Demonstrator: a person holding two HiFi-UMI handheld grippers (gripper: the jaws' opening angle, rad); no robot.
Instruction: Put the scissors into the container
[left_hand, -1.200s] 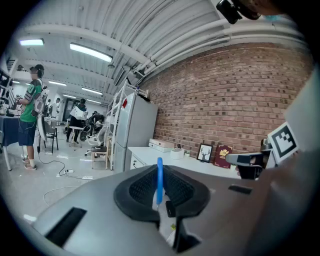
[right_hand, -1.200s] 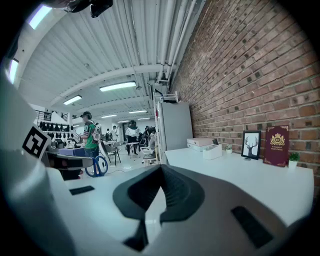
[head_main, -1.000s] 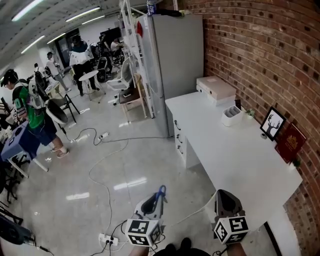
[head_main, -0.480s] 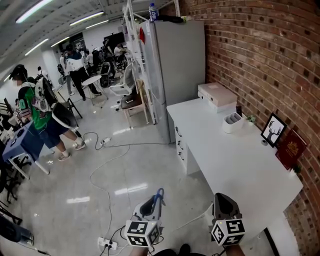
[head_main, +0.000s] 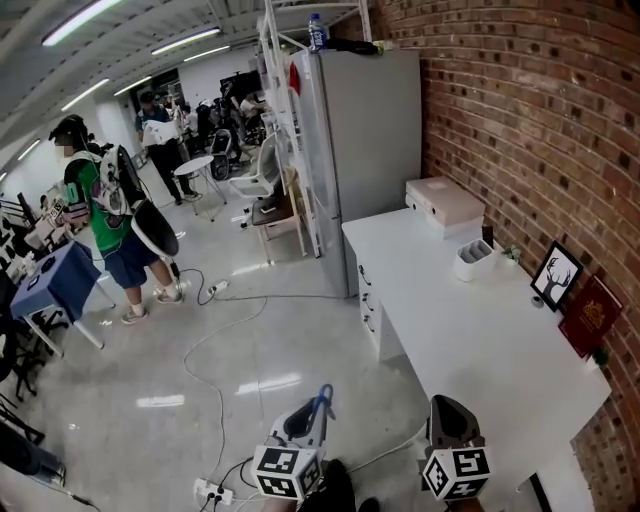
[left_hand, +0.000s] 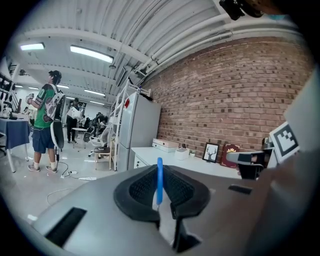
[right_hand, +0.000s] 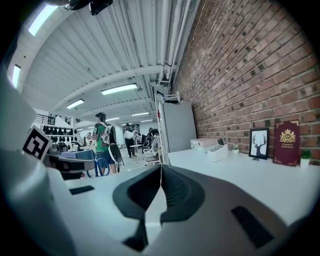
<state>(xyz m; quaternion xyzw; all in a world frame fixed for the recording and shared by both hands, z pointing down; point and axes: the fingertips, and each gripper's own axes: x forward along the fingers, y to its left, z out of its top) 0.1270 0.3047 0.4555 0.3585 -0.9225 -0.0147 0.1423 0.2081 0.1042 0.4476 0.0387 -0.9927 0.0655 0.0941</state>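
My left gripper is low in the head view, over the floor, shut on the scissors; only a thin blue handle loop shows past the jaws. In the left gripper view that blue loop stands upright, pinched between the closed pads of the left gripper. My right gripper hangs beside the near end of the white table, shut with nothing in it; its jaws meet in a line. The white container stands far off on the table near the brick wall and also shows small as a white container.
A flat white box lies at the table's far end beside a grey cabinet. A deer picture and a red book lean on the wall. Cables and a power strip lie on the floor. People stand at left.
The head view has shifted, so the table sits a little lower and further right. The person in green has walked nearer. Both grippers stay low and shut, the left still on the scissors.
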